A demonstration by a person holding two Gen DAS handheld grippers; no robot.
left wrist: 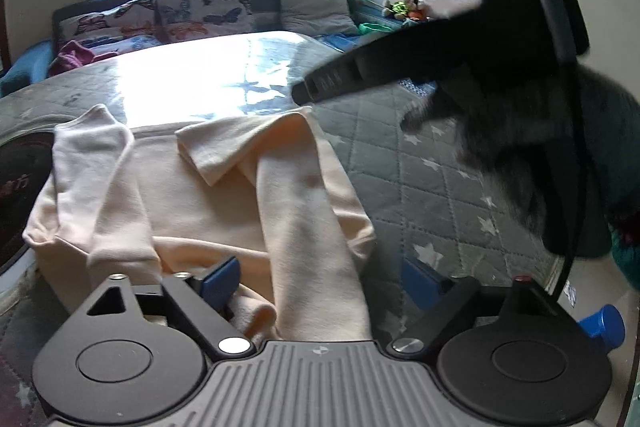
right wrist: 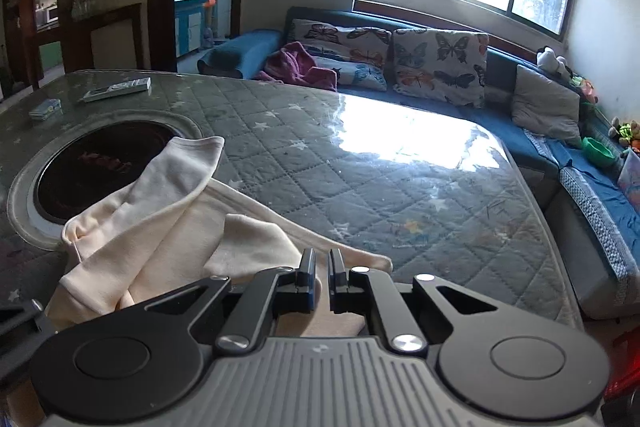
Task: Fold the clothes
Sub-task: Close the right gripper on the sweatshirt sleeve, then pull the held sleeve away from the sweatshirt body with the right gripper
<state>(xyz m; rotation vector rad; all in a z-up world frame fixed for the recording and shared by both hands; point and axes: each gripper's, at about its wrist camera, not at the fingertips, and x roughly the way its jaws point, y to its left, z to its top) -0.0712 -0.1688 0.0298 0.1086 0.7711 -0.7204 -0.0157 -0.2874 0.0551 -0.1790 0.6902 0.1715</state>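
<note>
On the table point(left wrist: 420, 163), quilted grey cover with white stars under a glossy sheet, my cream garment point(left wrist: 224, 203) lies spread flat, both sleeves folded in over the body.

Left to right in the left wrist view: dark round inset point(left wrist: 22, 187) in the table at far left with red characters on it, only "方" legible. The garment's left edge is next to it. Left sleeve point(left wrist: 100, 187) runs up the left side, right sleeve point(left wrist: 296, 187) runs up and bends over at the top. Left claw point(left wrist: 320, 283) is wide open, blue pads well apart; near end of the garment sits between the fingers, left pad over fabric, right pad over bare quilt just beside the hem. Right claw's black body point(left wrist: 400, 67) crosses the upper right, above the table.

Right wrist view: round inset point(right wrist: 100, 167) at left, lettering there too blurred to read. Sleeve cuff point(right wrist: 192, 155) overlaps its rim. Right claw point(right wrist: 322, 277) nearly closed, narrow gap, nothing pinched that I can see; it's above the garment's near right corner. Remote point(right wrist: 118, 89) and small box point(right wrist: 45, 109) at the far left corner.
</note>
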